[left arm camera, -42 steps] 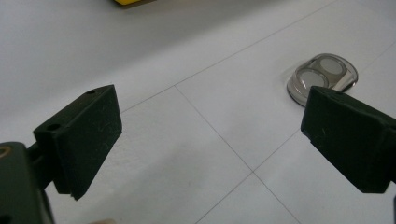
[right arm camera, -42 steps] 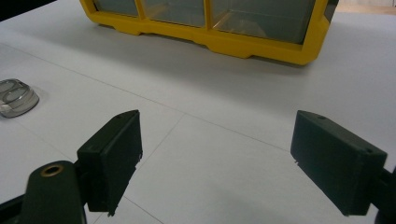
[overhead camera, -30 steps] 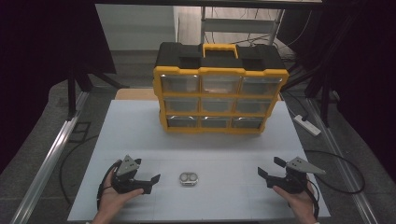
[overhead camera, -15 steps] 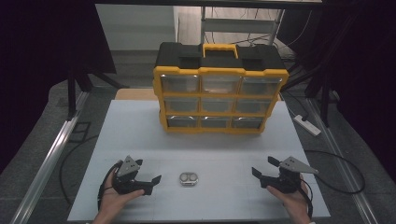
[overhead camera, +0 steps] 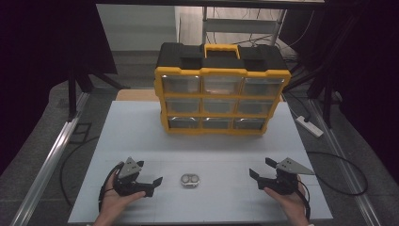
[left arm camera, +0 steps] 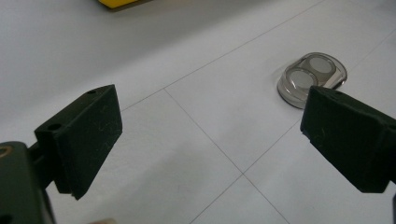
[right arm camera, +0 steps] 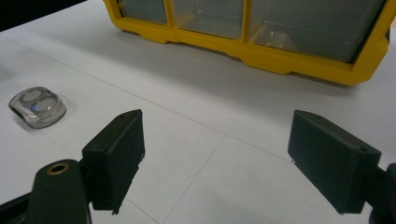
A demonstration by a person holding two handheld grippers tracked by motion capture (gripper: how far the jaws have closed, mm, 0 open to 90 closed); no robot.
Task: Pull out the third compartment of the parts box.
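A small clear plastic case (overhead camera: 189,180) with two round discs inside lies flat on the white table (overhead camera: 211,146) near its front edge. It also shows in the left gripper view as the clear case (left arm camera: 312,78) and in the right gripper view as the clear case (right arm camera: 37,107). My left gripper (overhead camera: 151,183) rests on the table to the case's left, open, jaws empty and pointing toward it. My right gripper (overhead camera: 261,170) sits open and empty at the front right. A yellow and black drawer organiser (overhead camera: 221,89) stands upright at the table's back, its drawers closed.
A white power strip (overhead camera: 310,126) lies off the table's right side, with cables on the floor. Metal frame rails (overhead camera: 44,165) run along both sides. The organiser's yellow base (right arm camera: 261,51) lies beyond the right gripper's jaws.
My right gripper has shifted left and a little toward the table's front edge. The left gripper and the case have stayed where they were.
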